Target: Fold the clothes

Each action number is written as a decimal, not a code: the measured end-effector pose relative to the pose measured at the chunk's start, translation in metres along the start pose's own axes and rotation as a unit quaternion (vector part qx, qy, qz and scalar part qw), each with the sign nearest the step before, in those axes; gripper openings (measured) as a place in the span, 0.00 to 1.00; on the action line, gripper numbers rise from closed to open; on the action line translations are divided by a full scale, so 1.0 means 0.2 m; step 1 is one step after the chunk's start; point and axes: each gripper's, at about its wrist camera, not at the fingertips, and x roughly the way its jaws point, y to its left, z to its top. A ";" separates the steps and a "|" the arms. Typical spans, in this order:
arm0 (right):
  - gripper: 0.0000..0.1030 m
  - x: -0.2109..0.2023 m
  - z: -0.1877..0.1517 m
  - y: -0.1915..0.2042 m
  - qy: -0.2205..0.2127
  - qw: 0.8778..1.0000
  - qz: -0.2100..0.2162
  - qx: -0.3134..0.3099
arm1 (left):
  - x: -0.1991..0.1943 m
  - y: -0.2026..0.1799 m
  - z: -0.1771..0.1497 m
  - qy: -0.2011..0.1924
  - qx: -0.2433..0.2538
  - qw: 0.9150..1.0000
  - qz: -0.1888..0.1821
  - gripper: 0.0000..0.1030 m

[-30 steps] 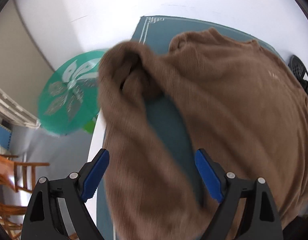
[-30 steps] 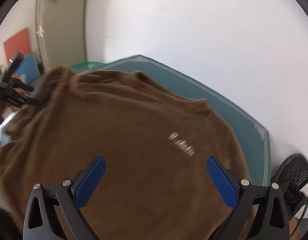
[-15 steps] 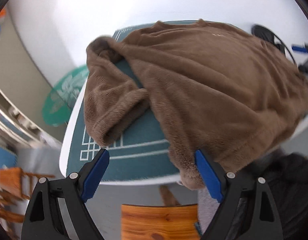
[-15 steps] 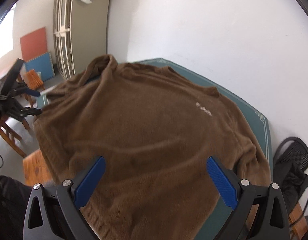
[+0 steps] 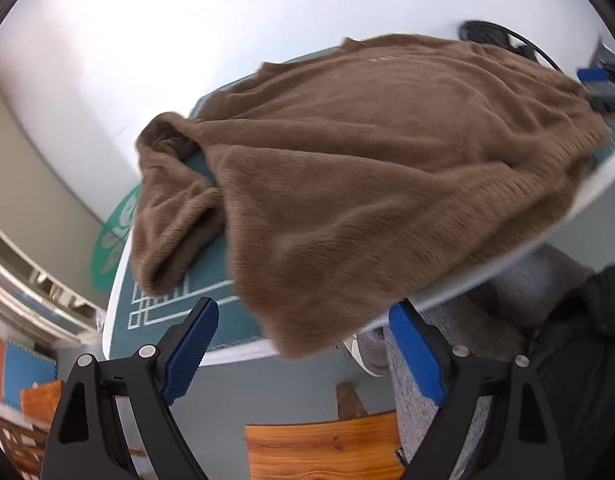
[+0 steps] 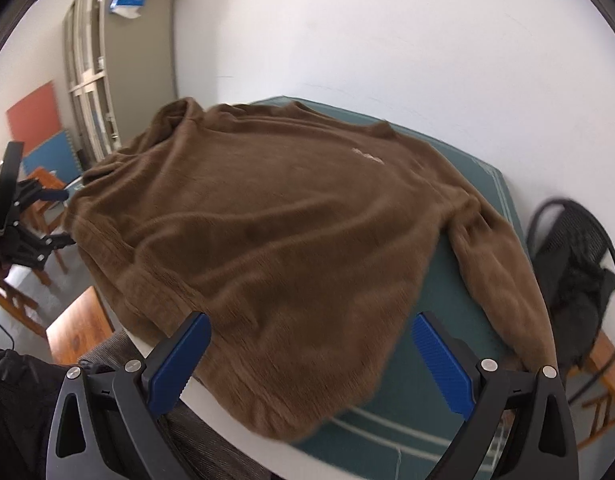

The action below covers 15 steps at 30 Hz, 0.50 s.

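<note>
Sweater [image 5: 387, 168] lies spread face-up on the counter [image 5: 211, 280], neck toward the far wall, hem draped over the near white edge, and nothing is folded yet. Both grippers hang off the near edge with fingers wide and nothing between them: the left gripper [image 5: 303, 356] looks at the hem corner on its side, the right gripper [image 6: 311, 360] sits over the hem on the other side. I judge the step in hand to be lining up for a first grasp, and to do it well each gripper should take the ribbed hem band itself, pinching both layers together, since a bite on the top layer alone would peel the front off the back. One sleeve [image 5: 167, 216] is bunched and doubled on itself beside the body; the other sleeve [image 6: 503, 276] runs down along the far side toward the counter edge. Both probably want laying flat across the chest before the body is folded, or the lumps will show through. The fabric is a thick brown fleece or brushed knit, fuzzy, with soft ripples across the torso and a small pale mark near the chest; it should grip the ridged blue pads well but sag heavily when lifted. The counter is round-edged, white-rimmed, topped with a teal mat [image 6: 447, 380] bordered in pale lines, smooth enough for the cloth to slide.
</note>
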 end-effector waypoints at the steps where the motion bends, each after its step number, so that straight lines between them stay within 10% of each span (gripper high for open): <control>1: 0.99 -0.01 -0.02 -0.02 0.001 1.000 -0.002 0.009 | -0.01 -0.03 -0.01 -0.002 0.014 1.000 0.003 0.88; 8: 0.99 0.00 -0.09 -0.08 0.001 0.999 -0.022 0.033 | -0.03 0.16 0.03 -0.035 -0.095 0.994 0.040 0.88; 15: 0.99 -0.05 -0.25 0.00 0.012 0.995 -0.087 -0.040 | -0.08 0.35 0.04 -0.087 -0.262 0.961 0.030 0.88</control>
